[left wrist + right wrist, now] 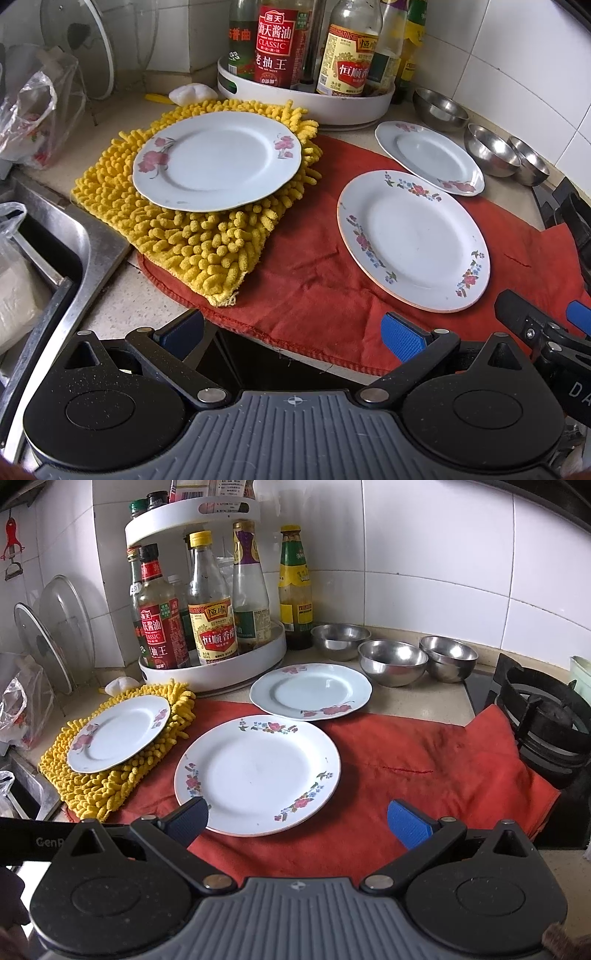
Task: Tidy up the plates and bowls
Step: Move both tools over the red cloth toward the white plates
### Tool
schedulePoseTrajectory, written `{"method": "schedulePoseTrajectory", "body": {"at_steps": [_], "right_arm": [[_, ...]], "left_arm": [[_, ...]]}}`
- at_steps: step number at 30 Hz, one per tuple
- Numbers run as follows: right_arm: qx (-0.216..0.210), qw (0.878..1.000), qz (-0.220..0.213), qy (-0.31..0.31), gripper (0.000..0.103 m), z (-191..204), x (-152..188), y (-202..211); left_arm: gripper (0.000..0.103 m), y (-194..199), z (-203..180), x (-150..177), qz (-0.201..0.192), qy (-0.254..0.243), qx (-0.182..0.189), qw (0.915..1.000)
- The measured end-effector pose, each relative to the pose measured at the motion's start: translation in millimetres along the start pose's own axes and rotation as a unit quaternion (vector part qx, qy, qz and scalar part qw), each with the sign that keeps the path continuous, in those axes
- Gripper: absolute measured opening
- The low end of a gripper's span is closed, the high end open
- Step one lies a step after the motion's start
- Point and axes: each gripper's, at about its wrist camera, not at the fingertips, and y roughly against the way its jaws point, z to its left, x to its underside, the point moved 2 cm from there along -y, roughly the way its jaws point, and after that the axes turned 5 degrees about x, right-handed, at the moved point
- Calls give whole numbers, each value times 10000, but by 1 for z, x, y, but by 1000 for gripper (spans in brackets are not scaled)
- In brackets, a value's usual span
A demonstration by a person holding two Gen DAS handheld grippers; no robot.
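At the centre of the right wrist view lies the large flowered plate (257, 775), flat on the red cloth (424, 771), its near rim just past the right gripper (297, 821), whose blue-padded fingers (408, 821) stand wide apart with nothing between them. Behind it, toward the upper middle of that frame, a smaller plate with a pink spray (311, 691) rests partly on the cloth and partly on the pale counter (417, 701). At middle left a third plate (118, 733) sits on a yellow shaggy mat (92, 790) — the mat overlapping the cloth's left edge.

Three steel bowls (393, 662) stand in a loose row at upper right of centre, close together, though whether they touch is hard to tell. Behind the plates a white turntable rack (221, 672) holds sauce bottles (162, 627).

In the left wrist view the left gripper (291, 332) hangs over the cloth's near edge, fingers spread and empty; the mat's plate (218, 160) fills the upper middle of that frame, and a sink's steel rim (99, 254) runs down the left side.
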Motion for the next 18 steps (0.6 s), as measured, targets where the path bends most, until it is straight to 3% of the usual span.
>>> {"method": "schedulePoseTrajectory", "body": {"at_steps": [13, 18], "right_arm": [[23, 10000, 29, 3, 100, 2, -1, -2], [16, 10000, 65, -8, 100, 1, -2, -5]], "left_arm": [[103, -3, -3, -2, 83, -142, -157, 9997], [103, -6, -3, -5, 98, -91, -61, 9999]]}}
